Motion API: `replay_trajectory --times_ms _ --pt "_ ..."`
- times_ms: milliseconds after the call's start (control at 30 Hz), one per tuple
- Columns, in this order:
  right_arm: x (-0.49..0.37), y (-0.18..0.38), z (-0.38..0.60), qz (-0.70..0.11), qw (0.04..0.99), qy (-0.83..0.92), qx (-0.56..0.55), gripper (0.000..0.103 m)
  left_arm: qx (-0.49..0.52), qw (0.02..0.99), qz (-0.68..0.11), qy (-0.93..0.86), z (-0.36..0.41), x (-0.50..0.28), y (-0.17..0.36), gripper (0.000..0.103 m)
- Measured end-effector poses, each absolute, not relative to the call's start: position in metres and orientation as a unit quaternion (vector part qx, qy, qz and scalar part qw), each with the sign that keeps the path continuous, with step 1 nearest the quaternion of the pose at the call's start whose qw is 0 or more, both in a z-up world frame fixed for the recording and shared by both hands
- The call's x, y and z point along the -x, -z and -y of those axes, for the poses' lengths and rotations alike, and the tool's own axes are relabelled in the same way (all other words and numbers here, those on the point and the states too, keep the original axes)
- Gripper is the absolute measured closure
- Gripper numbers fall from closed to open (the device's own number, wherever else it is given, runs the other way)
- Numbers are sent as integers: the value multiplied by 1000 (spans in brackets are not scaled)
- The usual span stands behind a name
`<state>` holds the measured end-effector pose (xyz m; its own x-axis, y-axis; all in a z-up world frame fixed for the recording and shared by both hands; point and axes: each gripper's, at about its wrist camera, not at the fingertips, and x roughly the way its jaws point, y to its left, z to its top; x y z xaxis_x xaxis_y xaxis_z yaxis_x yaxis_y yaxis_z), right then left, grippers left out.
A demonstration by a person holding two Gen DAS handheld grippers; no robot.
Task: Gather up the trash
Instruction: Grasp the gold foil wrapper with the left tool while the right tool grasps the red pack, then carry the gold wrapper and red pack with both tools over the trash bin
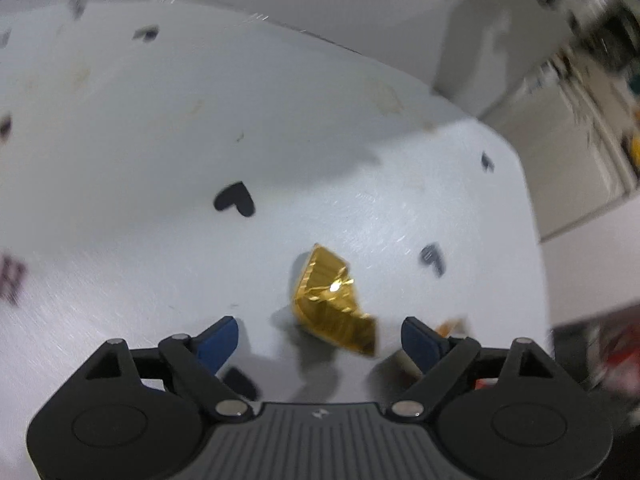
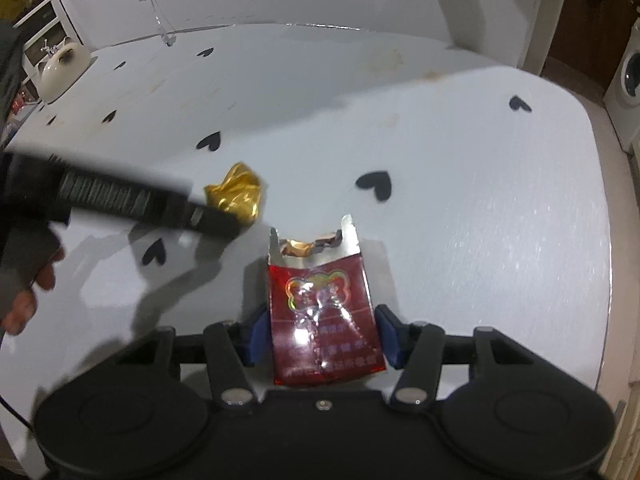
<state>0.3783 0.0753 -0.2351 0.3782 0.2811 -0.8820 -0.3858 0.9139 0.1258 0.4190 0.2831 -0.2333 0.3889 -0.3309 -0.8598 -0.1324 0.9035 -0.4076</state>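
Gold foil, crumpled into a small shiny lump (image 1: pixel 332 300), is lying on the white tablecloth with black heart prints (image 1: pixel 160 240), and the left gripper (image 1: pixel 320 340) is hanging over it with its blue-padded fingers standing wide apart, the foil between them but not touched. The right gripper (image 2: pixel 320 336) is holding a dark red cigarette pack with a torn silver top (image 2: pixel 324 320); its blue pads (image 2: pixel 258 338) are pressing on both sides of the pack, which is lying flat on the cloth.

In my judgement, the risks are these. The foil is light and springy, so if the left fingers are closing off-centre, it is likely to slip out or be pushed aside. The pack is soft and already open, so a strong squeeze is likely to crush it and let it slide down. Also, the two grippers are working near each other, as the right view is showing, and they may collide.
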Motion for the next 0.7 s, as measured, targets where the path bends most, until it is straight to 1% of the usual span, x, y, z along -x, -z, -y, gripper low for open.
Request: replay_trajectory --times_ms 67,133,167,233,367,400,433,467,500,533,700 --pt "-373 234 -74 -523 827 -200 43 48 245 797 -549 50 -286 -423 233 16" --pt "-367 234 -71 -526 827 -196 36 48 237 798 -554 19 -283 -429 233 22" --pt "-365 234 -69 -526 827 -195 33 48 228 801 -554 8 -280 -432 231 23" --pt "-361 234 -66 -527 827 -191 29 48 196 806 -559 -12 -269 -437 230 28" --pt "-356 234 -61 -528 828 -185 24 48 73 829 -554 -21 -232 -434 231 32" --pt "-356 233 -60 -529 828 -183 24 48 39 836 -548 -15 -222 -431 232 36" --pt "-355 233 -59 -529 829 -182 24 48 23 839 -543 -14 -218 -428 232 44" --pt "-354 233 -58 -529 829 -180 23 48 18 842 -539 -13 -215 -426 231 48" --pt "-353 232 -57 -528 830 -179 22 49 21 843 -538 -11 -216 -424 230 57" --pt "-353 231 -56 -527 831 -177 22 49 28 843 -537 -9 -217 -424 229 60" --pt "-349 228 -51 -524 834 -173 17 49 70 838 -541 16 -229 -419 227 61"
